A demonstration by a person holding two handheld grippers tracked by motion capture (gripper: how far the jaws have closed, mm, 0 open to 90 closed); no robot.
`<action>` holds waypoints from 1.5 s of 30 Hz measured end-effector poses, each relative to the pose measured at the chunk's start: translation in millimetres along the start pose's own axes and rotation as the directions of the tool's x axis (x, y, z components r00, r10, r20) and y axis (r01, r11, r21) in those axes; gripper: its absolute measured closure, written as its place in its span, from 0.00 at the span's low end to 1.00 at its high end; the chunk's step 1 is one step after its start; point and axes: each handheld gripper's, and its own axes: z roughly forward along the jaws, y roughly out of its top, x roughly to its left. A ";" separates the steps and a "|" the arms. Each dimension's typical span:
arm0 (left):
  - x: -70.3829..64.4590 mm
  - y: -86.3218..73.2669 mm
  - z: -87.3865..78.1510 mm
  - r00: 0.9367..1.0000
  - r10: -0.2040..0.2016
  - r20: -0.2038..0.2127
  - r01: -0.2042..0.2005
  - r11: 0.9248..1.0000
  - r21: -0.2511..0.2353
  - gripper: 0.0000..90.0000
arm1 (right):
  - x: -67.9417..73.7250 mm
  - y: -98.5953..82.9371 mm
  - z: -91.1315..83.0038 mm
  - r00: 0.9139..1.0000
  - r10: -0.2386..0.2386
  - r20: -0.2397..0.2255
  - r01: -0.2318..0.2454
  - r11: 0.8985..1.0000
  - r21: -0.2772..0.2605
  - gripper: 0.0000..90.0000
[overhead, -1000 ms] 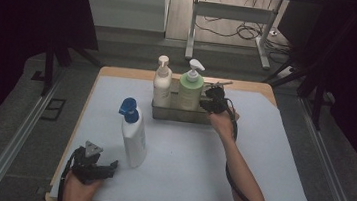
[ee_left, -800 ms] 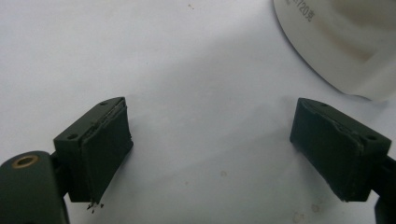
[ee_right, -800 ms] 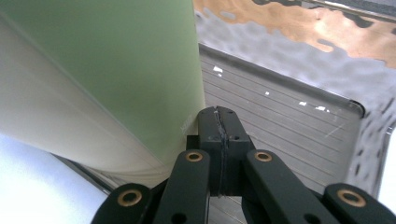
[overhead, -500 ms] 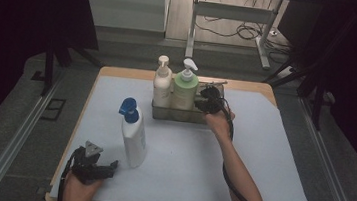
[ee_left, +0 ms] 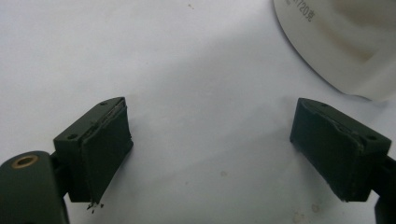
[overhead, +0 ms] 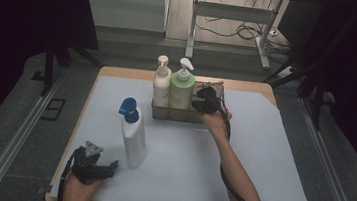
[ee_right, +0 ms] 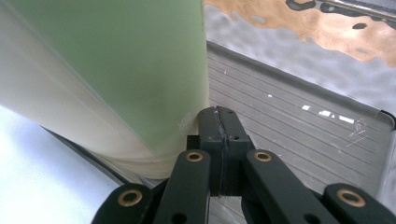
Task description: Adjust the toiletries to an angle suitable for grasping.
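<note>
A metal tray (overhead: 211, 118) stands at the table's far middle and holds a cream pump bottle (overhead: 161, 82) and a green pump bottle (overhead: 181, 90) side by side. My right gripper (overhead: 204, 101) is inside the tray's right part, shut with nothing between its jaws. In the right gripper view its tip (ee_right: 218, 119) sits right beside the green bottle (ee_right: 116, 60), low over the tray floor (ee_right: 303, 126). A white bottle with a blue pump (overhead: 132, 135) stands on the near left. My left gripper (overhead: 95, 166) rests near the front edge, open (ee_left: 210, 154), with the white bottle's base (ee_left: 336, 42) just ahead.
White sheet (overhead: 260, 164) covers the wooden table. The tray's right half behind my right gripper holds nothing. Metal rails (overhead: 17, 134) run along both sides of the table, and a desk frame with cables (overhead: 235, 21) stands on the floor beyond.
The green bottle has slid a little left, up against the cream bottle, and my shut right gripper has moved left with it. The left gripper has stayed still.
</note>
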 end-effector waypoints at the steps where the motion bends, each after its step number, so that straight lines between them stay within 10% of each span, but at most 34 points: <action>1: 0.0 0.0 0.0 1.000 0.000 0.000 0.000 1.000 0.000 0.13 | 0.2 -0.2 -0.2 1.000 -0.004 0.003 0.004 1.000 0.001 0.99; 15: -0.2 -0.1 0.0 1.000 0.000 0.000 0.000 1.000 -0.001 0.13 | 1.6 -0.4 -4.4 0.997 -0.056 0.045 0.056 0.998 0.005 0.87; 45: -0.4 -0.3 0.0 1.000 -0.001 -0.001 0.001 1.000 -0.002 0.13 | 4.3 -4.4 -57.1 0.990 -0.134 -0.033 0.132 0.989 -0.069 0.50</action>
